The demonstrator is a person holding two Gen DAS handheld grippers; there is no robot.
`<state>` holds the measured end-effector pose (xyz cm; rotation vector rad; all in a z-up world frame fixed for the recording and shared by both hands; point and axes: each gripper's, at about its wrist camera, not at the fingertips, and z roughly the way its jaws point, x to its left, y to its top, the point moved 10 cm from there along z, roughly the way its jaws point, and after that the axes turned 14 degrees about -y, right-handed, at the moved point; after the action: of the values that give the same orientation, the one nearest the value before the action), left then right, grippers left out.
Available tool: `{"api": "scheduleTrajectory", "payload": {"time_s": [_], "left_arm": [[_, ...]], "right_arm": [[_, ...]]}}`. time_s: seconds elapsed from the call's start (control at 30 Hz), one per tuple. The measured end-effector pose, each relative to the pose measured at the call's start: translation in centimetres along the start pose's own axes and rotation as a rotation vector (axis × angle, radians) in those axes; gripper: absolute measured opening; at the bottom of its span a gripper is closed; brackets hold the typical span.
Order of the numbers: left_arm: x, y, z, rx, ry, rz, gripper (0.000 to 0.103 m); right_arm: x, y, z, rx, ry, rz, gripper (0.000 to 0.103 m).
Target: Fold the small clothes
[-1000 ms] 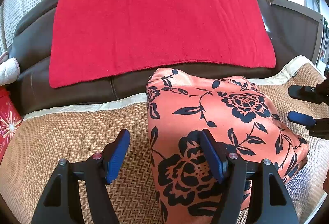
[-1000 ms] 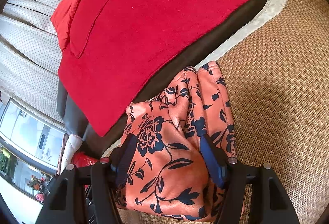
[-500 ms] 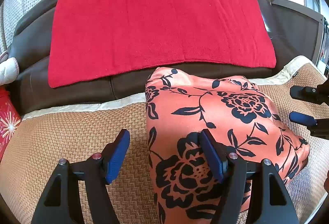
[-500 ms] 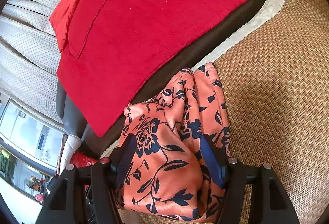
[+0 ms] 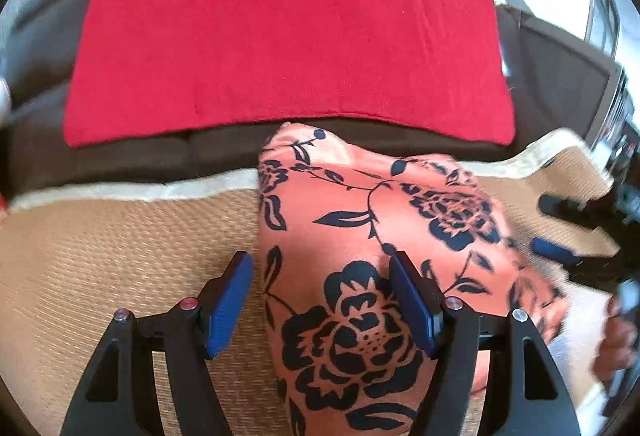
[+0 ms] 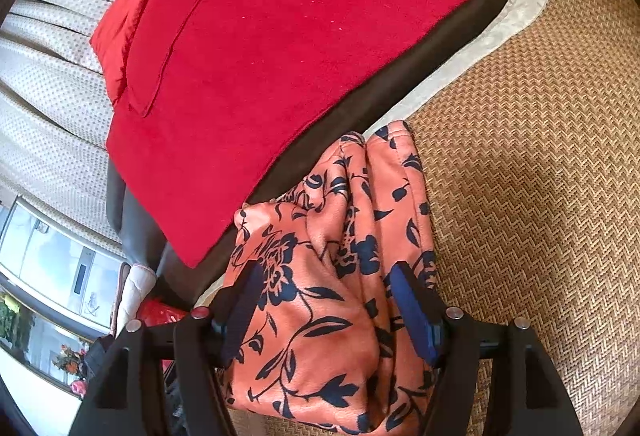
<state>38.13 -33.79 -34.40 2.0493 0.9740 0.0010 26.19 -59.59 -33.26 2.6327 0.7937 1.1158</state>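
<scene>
One folded garment lies on the woven mat (image 5: 120, 256): an orange garment (image 5: 360, 220) printed with dark navy flowers. Its far corner reaches over the mat's cream border (image 5: 132, 192) to the dark brown cushion (image 5: 120, 160) behind. On that cushion lies one red cloth (image 5: 280, 28) with a stitched pocket flap at its far end.

Two grippers are present. The left gripper (image 5: 320, 300) hangs over the garment's left edge with its jaws spread: the right blue pad is over the floral fabric, the left pad is over bare mat, and neither pinches anything. The right gripper (image 6: 328, 300) also has its jaws spread, both pads straddling the bunched folds of the garment without closing on them.

The left wrist view shows the garment's flat, smooth top face and, at the right edge, the right gripper's black finger and blue pad beside the garment. It also shows a blurred hand (image 5: 616, 340) at the lower right. The right wrist view instead shows the layered folds along the garment's side, a second, brighter red item (image 6: 120, 32) tucked under the red cloth, a pale dotted curtain (image 6: 52, 84), and a window with flowers at the lower left.

The garment's near end is cut off by the gripper frames in both views. The right side of the left view is smeared by motion blur.
</scene>
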Motion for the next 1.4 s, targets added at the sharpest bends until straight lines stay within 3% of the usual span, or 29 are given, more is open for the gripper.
{"api": "scheduleTrajectory", "payload": {"time_s": [0.17, 0.27, 0.43, 0.7, 0.87, 1.0, 1.07, 1.17, 1.23, 1.4], "left_arm": [[0.4, 0.0, 0.4, 0.034, -0.161, -0.139, 0.079], [0.4, -0.5, 1.0, 0.066, -0.210, -0.182, 0.079], [0.6, -1.3, 2.2, 0.116, -0.212, -0.180, 0.081], [1.3, -1.9, 4.0, 0.155, -0.280, -0.288, 0.084], [1.4, -2.4, 5.0, 0.188, -0.353, -0.381, 0.084], [1.1, -2.3, 5.1, 0.190, -0.358, -0.365, 0.084], [0.8, -2.2, 5.2, 0.188, -0.357, -0.355, 0.084], [0.5, -2.1, 5.1, 0.179, -0.341, -0.336, 0.078], [0.6, -1.9, 4.7, 0.162, -0.327, -0.308, 0.065], [-0.2, -1.3, 3.3, 0.111, -0.289, -0.236, 0.050]], "right_arm": [[-1.2, 0.7, 0.2, 0.000, -0.018, 0.017, 0.071], [-1.8, 0.9, 0.2, 0.002, -0.020, 0.034, 0.073], [-2.6, 1.0, 1.1, 0.036, -0.039, 0.037, 0.075], [-3.4, 0.5, 3.4, 0.091, -0.047, 0.047, 0.075], [-1.9, -0.1, 4.1, 0.109, -0.002, 0.026, 0.075], [0.0, -1.1, 5.0, 0.141, 0.045, -0.006, 0.076], [1.1, -1.7, 5.4, 0.123, 0.009, -0.058, 0.076], [2.4, -2.3, 5.6, 0.086, -0.048, -0.139, 0.077], [3.2, -2.8, 5.6, 0.060, -0.079, -0.185, 0.075], [5.7, -3.8, 4.2, -0.033, -0.153, -0.321, 0.052]]}}
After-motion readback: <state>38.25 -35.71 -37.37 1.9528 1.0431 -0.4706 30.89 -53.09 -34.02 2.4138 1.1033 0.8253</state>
